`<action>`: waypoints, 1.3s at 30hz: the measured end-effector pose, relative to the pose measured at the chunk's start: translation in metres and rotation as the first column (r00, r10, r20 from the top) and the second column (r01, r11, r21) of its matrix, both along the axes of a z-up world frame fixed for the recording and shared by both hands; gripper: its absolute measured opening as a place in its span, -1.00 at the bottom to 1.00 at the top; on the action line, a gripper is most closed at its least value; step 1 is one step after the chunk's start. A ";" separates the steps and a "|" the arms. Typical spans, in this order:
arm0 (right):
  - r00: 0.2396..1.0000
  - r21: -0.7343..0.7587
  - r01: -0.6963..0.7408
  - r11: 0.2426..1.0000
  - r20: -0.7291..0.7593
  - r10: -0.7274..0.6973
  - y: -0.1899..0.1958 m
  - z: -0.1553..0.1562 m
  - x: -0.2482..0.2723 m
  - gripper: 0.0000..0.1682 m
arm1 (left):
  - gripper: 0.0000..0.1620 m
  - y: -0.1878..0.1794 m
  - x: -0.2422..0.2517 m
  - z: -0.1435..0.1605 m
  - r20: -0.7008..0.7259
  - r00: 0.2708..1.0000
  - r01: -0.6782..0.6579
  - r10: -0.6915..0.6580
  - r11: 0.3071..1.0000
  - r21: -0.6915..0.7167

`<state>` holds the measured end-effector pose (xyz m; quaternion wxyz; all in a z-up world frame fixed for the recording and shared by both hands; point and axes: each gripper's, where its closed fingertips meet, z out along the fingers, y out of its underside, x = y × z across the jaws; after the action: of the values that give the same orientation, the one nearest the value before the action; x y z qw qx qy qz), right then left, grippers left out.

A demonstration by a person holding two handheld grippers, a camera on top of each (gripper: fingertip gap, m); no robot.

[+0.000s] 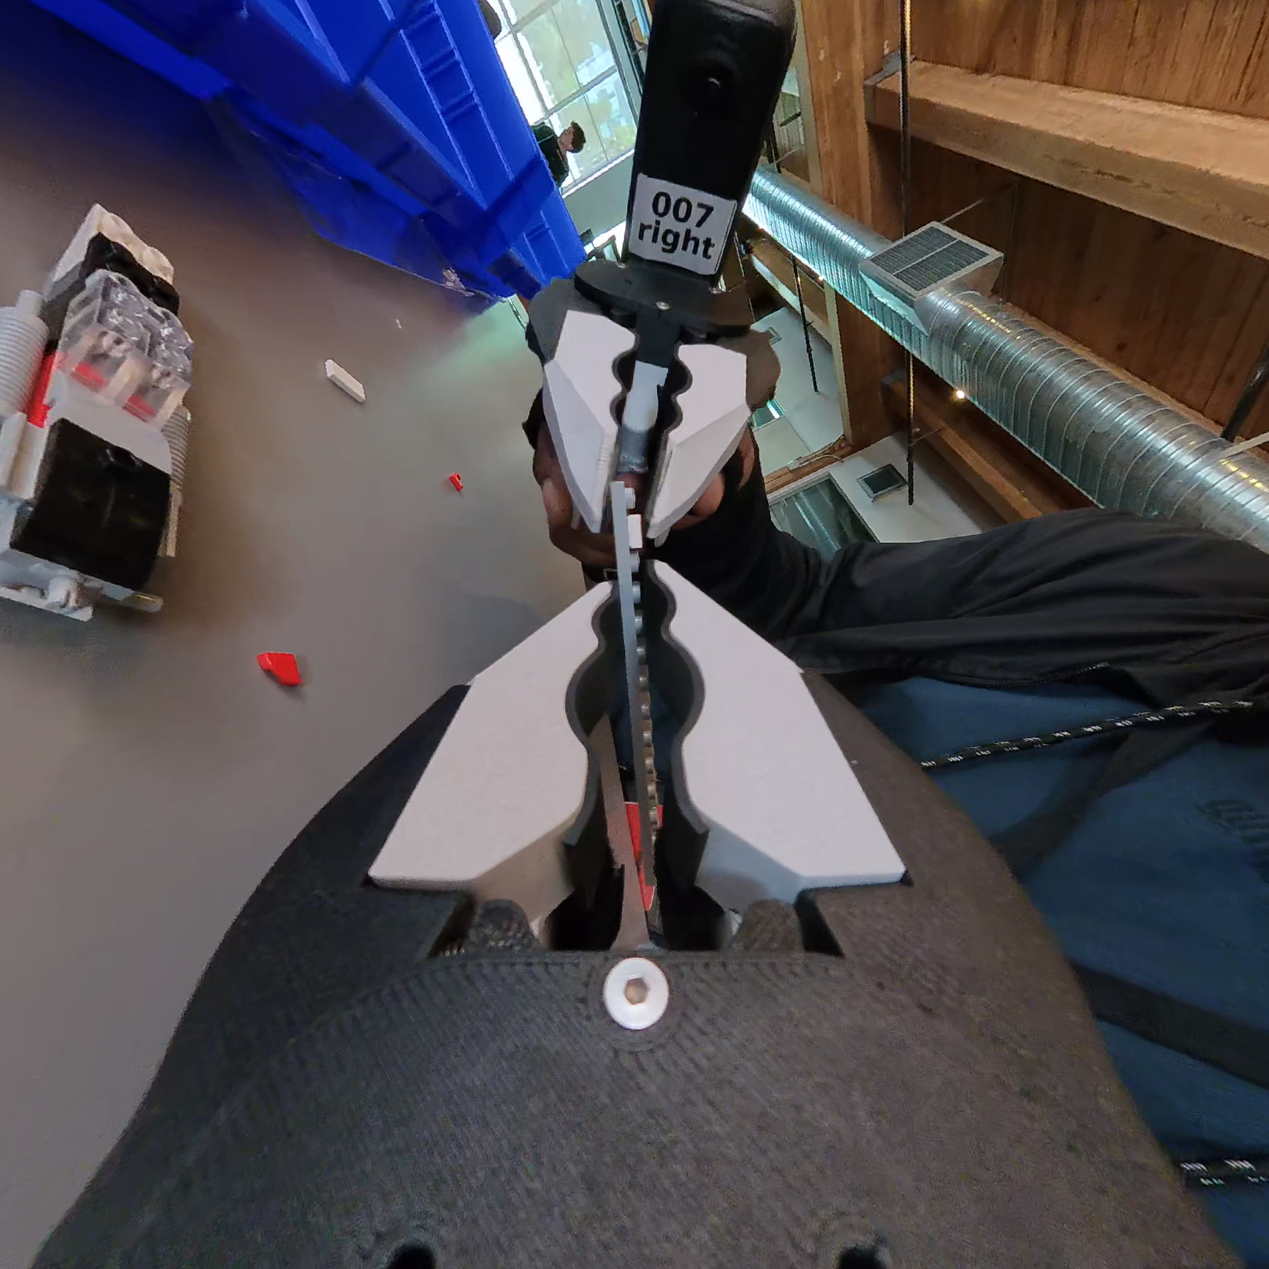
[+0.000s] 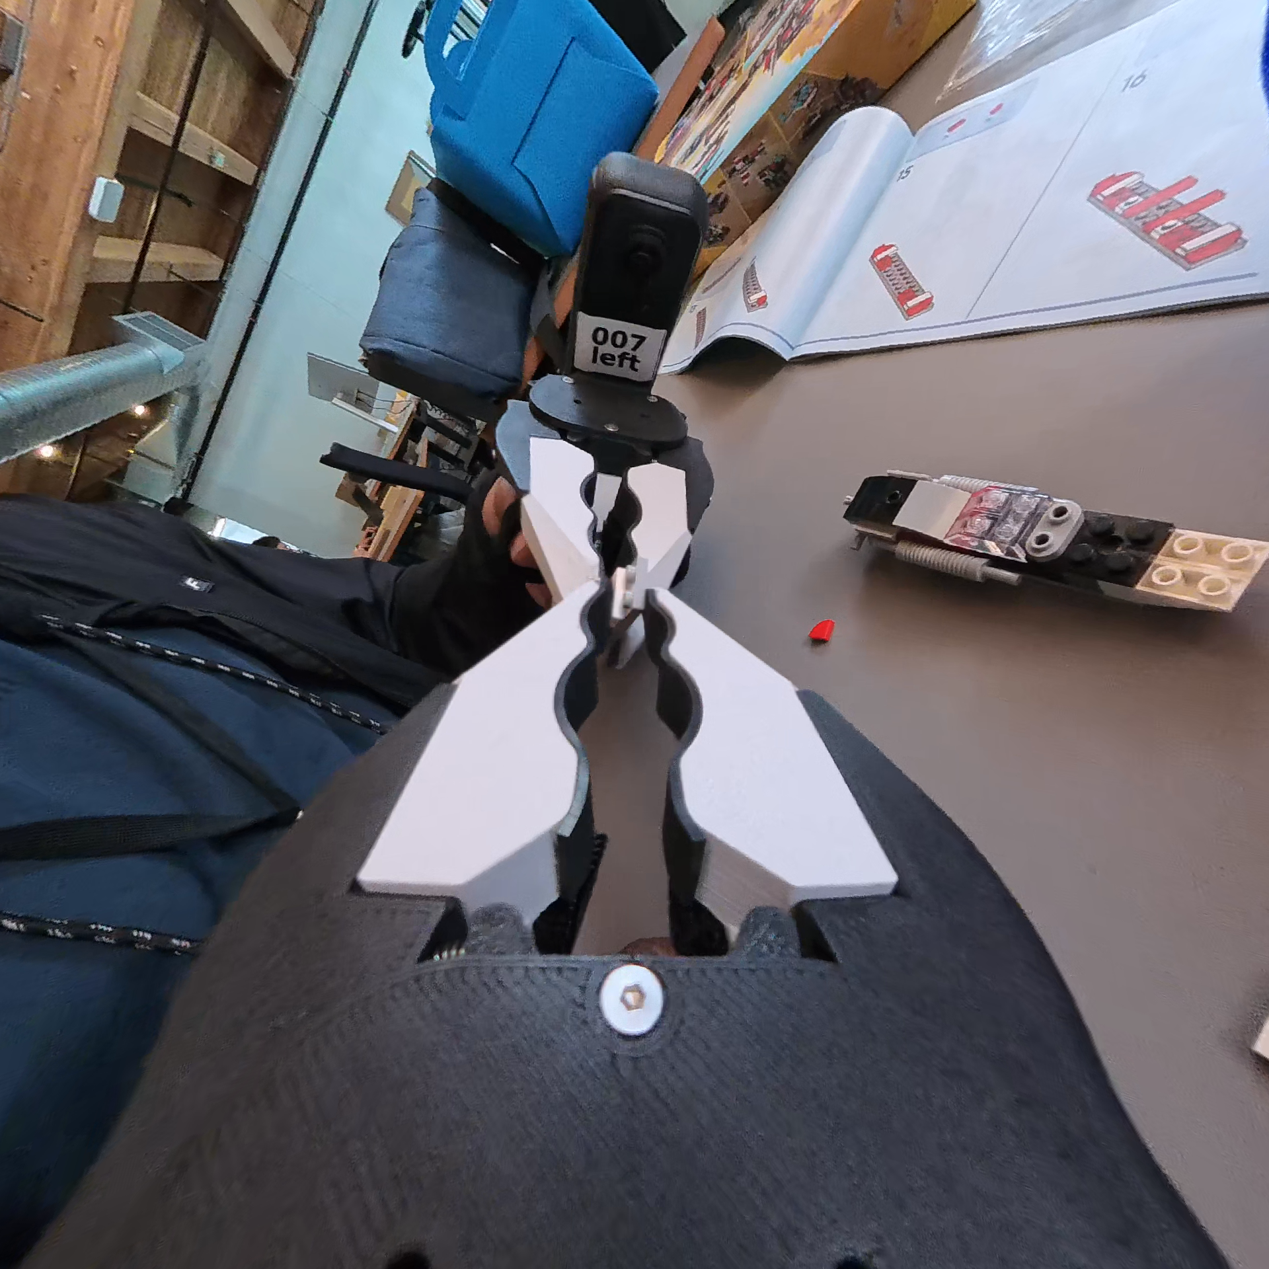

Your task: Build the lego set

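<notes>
Grey studded plate (image 1: 630, 604) between jaws

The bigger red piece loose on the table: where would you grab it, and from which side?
Probably from straight above, closing on the flat side walls of the red piece, not its sloped top, which would likely slip. It lies low on the table.

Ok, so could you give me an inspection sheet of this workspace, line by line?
surface: grey-brown table.
job's things: grey plate held in the air; half-built model; open booklet; box.
clutter: red bits; white tile.
grippers: left hand-held gripper shut on the plate; right hand-held gripper pinching its other end.
cables: nothing seen on the table; jacket drawcord.
surroundings: blue bins, metal duct, wooden walls.
</notes>
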<state>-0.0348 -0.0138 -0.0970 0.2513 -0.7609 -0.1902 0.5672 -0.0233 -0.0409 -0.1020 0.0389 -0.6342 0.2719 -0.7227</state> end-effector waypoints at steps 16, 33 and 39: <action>0.914 0.152 0.310 0.939 0.223 -0.338 -0.009 -0.011 0.117 -0.64 | -0.92 0.008 0.003 -0.014 -0.073 0.996 -0.058 0.055 0.998 -0.030; 0.646 0.325 0.169 0.931 0.676 -0.353 -0.042 -0.086 0.148 -0.69 | -0.92 0.000 0.007 -0.018 -0.092 0.995 -0.032 0.031 0.999 -0.010; 0.634 0.375 0.168 0.912 0.668 -0.391 -0.041 -0.087 0.145 -0.77 | -0.92 -0.001 0.007 -0.017 -0.089 0.996 -0.029 0.028 1.000 -0.010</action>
<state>0.1107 -0.0544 -0.1842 0.3437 -0.8999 -0.2305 0.1373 -0.0161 -0.0417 -0.1192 0.0335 -0.6696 0.2603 -0.6948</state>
